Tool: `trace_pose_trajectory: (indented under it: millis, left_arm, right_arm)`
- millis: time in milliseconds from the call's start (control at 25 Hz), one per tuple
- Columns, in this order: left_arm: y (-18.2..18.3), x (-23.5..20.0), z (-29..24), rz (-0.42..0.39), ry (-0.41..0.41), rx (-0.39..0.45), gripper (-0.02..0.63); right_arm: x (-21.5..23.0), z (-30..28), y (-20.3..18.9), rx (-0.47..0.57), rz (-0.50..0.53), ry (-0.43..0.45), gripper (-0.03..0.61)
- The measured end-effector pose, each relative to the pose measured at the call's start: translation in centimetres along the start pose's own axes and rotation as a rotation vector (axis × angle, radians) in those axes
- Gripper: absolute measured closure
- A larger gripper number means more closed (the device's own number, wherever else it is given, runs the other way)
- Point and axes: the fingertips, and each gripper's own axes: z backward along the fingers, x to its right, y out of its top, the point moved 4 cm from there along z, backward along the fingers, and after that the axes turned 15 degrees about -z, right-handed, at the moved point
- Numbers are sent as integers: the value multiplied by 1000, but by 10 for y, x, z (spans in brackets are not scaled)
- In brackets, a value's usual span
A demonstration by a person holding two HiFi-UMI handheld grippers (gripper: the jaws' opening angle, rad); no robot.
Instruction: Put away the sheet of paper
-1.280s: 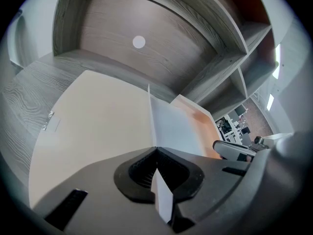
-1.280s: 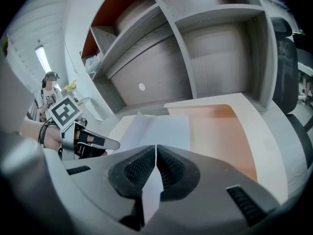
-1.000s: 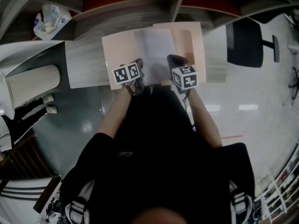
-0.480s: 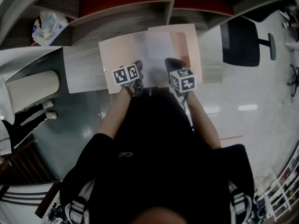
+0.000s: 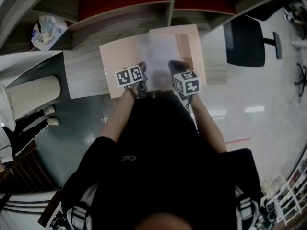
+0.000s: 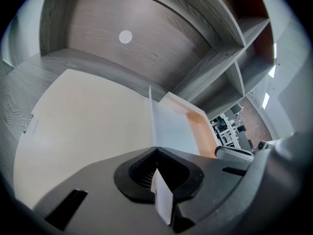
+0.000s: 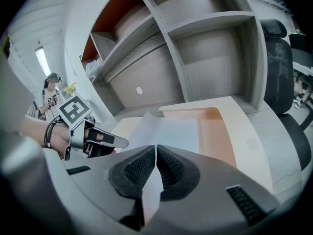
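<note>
A white sheet of paper (image 5: pixel 160 56) hangs over an open pale-pink folder (image 5: pixel 117 66) on the grey desk. My left gripper (image 5: pixel 142 80) is shut on the sheet's near left edge, and the paper (image 6: pixel 161 199) shows pinched between its jaws. My right gripper (image 5: pixel 173 78) is shut on the near right edge, where the sheet (image 7: pixel 168 131) runs from its jaws toward the folder's orange-lined pocket (image 7: pixel 215 131). In the right gripper view the left gripper (image 7: pixel 110 141) stands at the left.
Grey wooden shelving (image 5: pixel 124 25) with red back panels rises behind the desk. A plastic bag (image 5: pixel 45 30) lies on the left shelf. A black office chair (image 5: pixel 244 40) stands to the right, and a white cylinder (image 5: pixel 33 95) to the left. A person (image 7: pixel 49 94) stands far off.
None between the grippers and the sheet; only the head camera's framing has drifted slightly, so the desk and folder sit a little further left.
</note>
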Motion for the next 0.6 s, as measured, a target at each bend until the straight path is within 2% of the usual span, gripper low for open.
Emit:
trace_pose_trajectory:
  millis: [600]
  left_arm:
    - [0,11,-5,-12,-13,1,568]
  right_arm:
    - [3,7,-1,18,-7,-5,554]
